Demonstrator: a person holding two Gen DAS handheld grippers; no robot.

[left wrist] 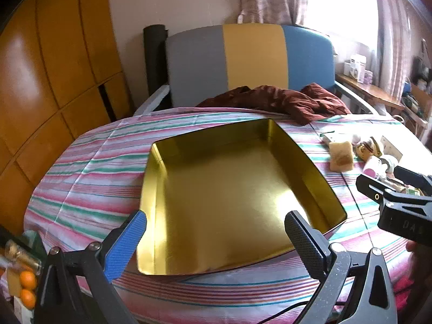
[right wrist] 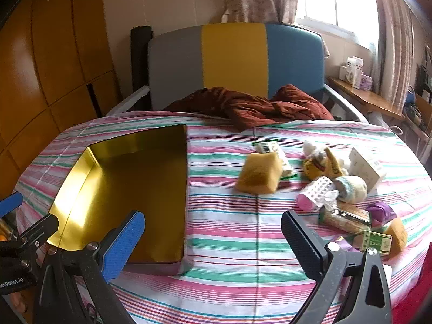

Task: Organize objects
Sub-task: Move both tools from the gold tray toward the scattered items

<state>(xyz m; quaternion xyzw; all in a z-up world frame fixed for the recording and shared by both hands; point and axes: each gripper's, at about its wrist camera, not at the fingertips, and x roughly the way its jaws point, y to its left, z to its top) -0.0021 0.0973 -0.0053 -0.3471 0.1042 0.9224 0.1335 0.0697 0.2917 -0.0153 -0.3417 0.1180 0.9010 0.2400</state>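
Note:
A shallow gold tin tray [left wrist: 159, 189] lies empty on the striped bed; it also shows at the left of the right wrist view [right wrist: 70, 189]. My left gripper [left wrist: 216, 235] is open and empty over the tray's near edge. My right gripper [right wrist: 213, 237] is open and empty above bare sheet, right of the tray. To its right lies a pile: a tan pouch [right wrist: 259, 175], a plush toy [right wrist: 321, 162], a pink roller [right wrist: 316, 193], a rolled sock [right wrist: 351, 185], a white box [right wrist: 367, 166] and small packets [right wrist: 374, 240].
A dark red cloth [right wrist: 251, 105] is crumpled at the far side of the bed before a grey, yellow and blue headboard [right wrist: 235, 56]. A wooden wardrobe [right wrist: 40, 67] stands left. A cluttered shelf [right wrist: 359, 91] is at the right. Oranges [left wrist: 27, 289] sit low left.

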